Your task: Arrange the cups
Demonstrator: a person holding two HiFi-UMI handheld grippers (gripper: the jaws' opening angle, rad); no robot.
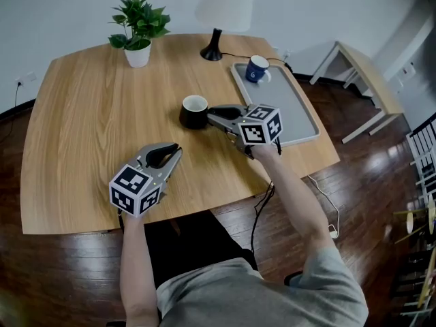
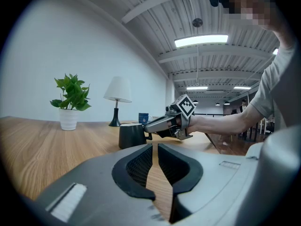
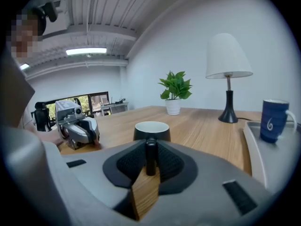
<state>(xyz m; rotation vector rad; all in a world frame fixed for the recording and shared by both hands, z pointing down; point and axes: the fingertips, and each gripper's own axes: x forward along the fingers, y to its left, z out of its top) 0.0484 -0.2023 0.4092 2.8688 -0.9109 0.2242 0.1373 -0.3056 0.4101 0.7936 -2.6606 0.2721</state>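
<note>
**Right tongs (image 1: 210,114) clamped on the black cup's handle**

Right tongs are closed almost all the way. In the right gripper view, the thin black handle (image 3: 150,157) stands upright between my pads and the black cup (image 1: 194,112) sits just beyond the tips. The cup is upright on the bare table (image 1: 88,128), near the middle and just left of the tray (image 1: 294,107). The blue cup (image 1: 257,69) is already in the tray's far end. My left tongs (image 1: 174,154) have their tips drawn together on nothing, and I can see only wood through the slit between the pads.

I judge I am at the grasp step for the second cup: it is gripped but not yet off the table. The next move, as I see it, is to lift it high enough to clear the tray's raised rim and carry it to my right. I would then set it down beside the blue cup without bumping it. The handle is a narrow thing to hold, so the cup may swing or tip if I roll my wrist.

My right forearm reaches forward over the table's near edge. Its tongs point left and a little downward at the cup. My left tongs lie low near the front edge, well apart from the cup, roughly level and aimed toward it.
</note>
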